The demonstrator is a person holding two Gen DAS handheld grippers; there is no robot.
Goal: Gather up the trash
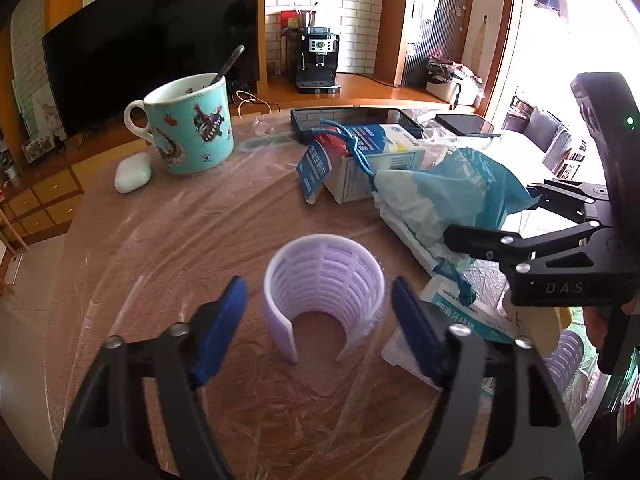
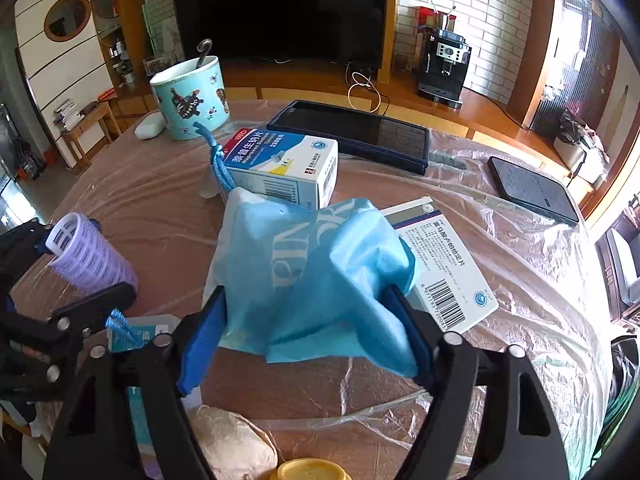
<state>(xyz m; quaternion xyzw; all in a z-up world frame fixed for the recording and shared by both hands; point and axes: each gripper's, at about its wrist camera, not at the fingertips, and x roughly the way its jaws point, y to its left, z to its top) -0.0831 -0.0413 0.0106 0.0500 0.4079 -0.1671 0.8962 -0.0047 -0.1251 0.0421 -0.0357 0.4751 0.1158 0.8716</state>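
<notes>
A lilac slotted hair roller [image 1: 324, 288] lies on the plastic-covered table [image 1: 168, 240], just ahead of my open left gripper [image 1: 320, 320], between its blue pads. It also shows in the right wrist view [image 2: 90, 256]. A light blue drawstring bag [image 2: 312, 280] lies crumpled between the wide-open fingers of my right gripper [image 2: 316, 340]; the pads flank it loosely. The bag shows in the left wrist view [image 1: 452, 196] beside the right gripper [image 1: 520, 216]. A white and blue medicine box [image 2: 280, 168] stands behind the bag. A flat medicine box [image 2: 440, 264] lies at its right.
A turquoise mug [image 1: 192, 124] with a spoon and a white earbud case [image 1: 132, 172] stand at the far left. A tablet [image 2: 352, 136] and a phone [image 2: 532, 192] lie at the back. A crumpled tissue [image 2: 232, 448] and a yellow lid [image 2: 312, 470] lie near the front edge.
</notes>
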